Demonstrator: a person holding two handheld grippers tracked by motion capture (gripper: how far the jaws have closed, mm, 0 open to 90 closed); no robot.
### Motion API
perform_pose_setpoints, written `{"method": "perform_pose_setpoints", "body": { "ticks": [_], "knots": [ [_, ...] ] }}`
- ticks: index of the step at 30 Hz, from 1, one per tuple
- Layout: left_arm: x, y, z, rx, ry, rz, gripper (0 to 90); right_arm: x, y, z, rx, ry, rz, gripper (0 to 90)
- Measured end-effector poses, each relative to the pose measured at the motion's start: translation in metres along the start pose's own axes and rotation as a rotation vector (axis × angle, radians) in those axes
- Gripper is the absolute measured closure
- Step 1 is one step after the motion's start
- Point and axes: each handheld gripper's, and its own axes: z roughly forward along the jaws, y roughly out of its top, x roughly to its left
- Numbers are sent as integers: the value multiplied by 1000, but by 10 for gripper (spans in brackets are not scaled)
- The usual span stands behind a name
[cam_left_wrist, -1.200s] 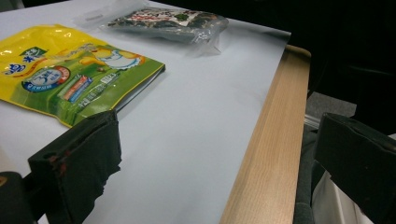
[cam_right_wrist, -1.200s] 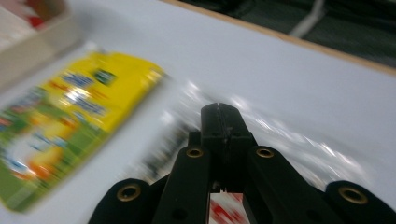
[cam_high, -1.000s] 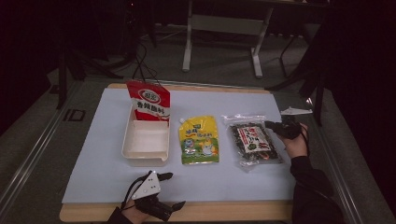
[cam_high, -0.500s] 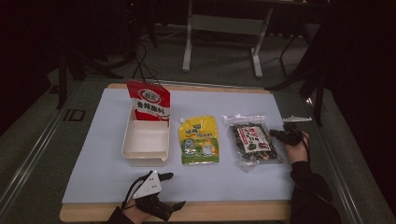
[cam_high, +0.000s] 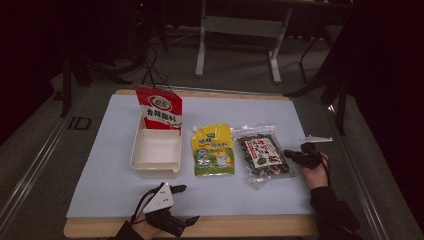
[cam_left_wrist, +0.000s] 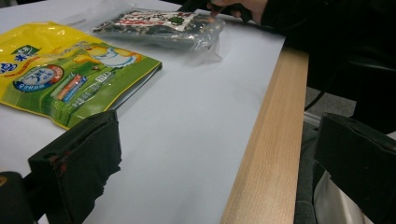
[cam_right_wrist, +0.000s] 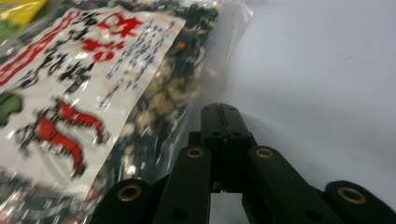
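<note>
Resting at the right edge of the clear bag of dark dried snack (cam_high: 263, 155), the right gripper (cam_high: 295, 157) had its jaws pressed fully together, and in the right gripper view (cam_right_wrist: 219, 116) the closed tips sat right against the bag's transparent side seam (cam_right_wrist: 205, 79); honestly couldn't tell if they'd actually pinched the plastic or were just touching it. The bag itself lay flat on the white mat (cam_high: 110, 165), rightmost of the three packets, with its red-and-white label facing up. Just beside it to the left was the yellow and green pouch (cam_high: 213, 149), also flat, and left of that the white rectangular tray (cam_high: 156, 153) with the red and white packet (cam_high: 160, 107) propped upright against its far end. The left gripper (cam_high: 182, 204) was way over at the near edge of the table (cam_high: 250, 226), well apart from everything, jaws spread wide with nothing between them. In the left gripper view you could see that gap clearly, one jaw over the mat and the other out past the wooden edge (cam_left_wrist: 266, 154), with the yellow pouch (cam_left_wrist: 65, 74) and the snack bag (cam_left_wrist: 159, 25) farther off and the person's other hand (cam_left_wrist: 238, 5) at the bag's far end.
</note>
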Motion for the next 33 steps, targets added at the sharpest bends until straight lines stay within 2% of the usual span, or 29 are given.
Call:
{"method": "perform_pose_setpoints", "body": {
  "ticks": [1,3,4,7,8,14,16,20,21,24,31,33],
  "knots": [
    [0,0,0,2,-1,1,20,6,-3,-2,5,9,-5,900],
    [0,0,0,1,-3,1,20,10,-4,-3,9,16,-10,900],
    [0,0,1,1,-4,1,20,16,-7,-6,15,9,-27,900],
    [0,1,1,1,-4,0,20,19,-8,-8,18,4,-39,900],
    [0,1,1,1,-6,1,21,20,-9,-10,23,34,-19,900],
    [-1,1,2,1,-11,2,20,25,-11,-15,28,51,-37,900],
    [0,1,2,1,-11,2,20,25,-9,-17,11,57,-37,900],
    [0,1,2,-1,-12,0,20,26,2,-21,-24,54,-50,900],
    [0,1,2,-3,-13,2,20,27,15,-22,-55,60,-58,900],
    [1,1,2,-4,-15,1,20,30,29,-19,-72,61,-73,900],
    [0,1,2,-4,-16,1,20,34,58,3,-80,72,-87,900],
    [0,0,3,-2,-17,1,20,34,66,11,-82,82,-78,900]
  ]
}}
